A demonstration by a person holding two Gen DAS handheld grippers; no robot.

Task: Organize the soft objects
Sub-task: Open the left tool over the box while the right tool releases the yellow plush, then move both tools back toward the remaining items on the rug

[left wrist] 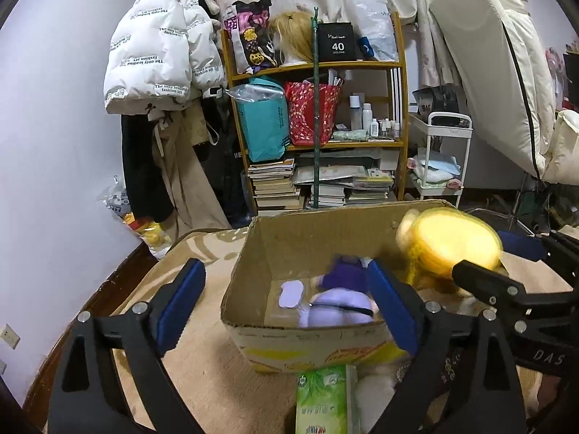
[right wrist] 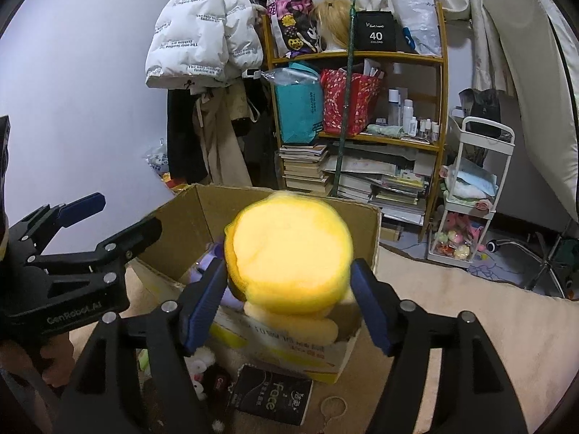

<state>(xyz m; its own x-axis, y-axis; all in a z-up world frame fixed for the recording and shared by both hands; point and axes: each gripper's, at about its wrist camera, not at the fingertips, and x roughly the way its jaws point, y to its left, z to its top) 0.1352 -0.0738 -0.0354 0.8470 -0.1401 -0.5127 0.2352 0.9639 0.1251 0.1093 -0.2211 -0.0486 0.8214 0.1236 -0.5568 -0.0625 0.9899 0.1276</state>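
Yellow plush is what we've got clamped in our right hand-held gripper, hanging over the cardboard box. Purple plush is already lying inside it. Our left hand-held gripper is spread wide, holding nothing, just in front of the box.

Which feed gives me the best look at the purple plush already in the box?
Left wrist view. It looks down into the cardboard box, so the purple plush lies open on the floor, slightly blurred. In the right wrist view only slivers of it show, hidden behind the yellow plush and the right gripper.
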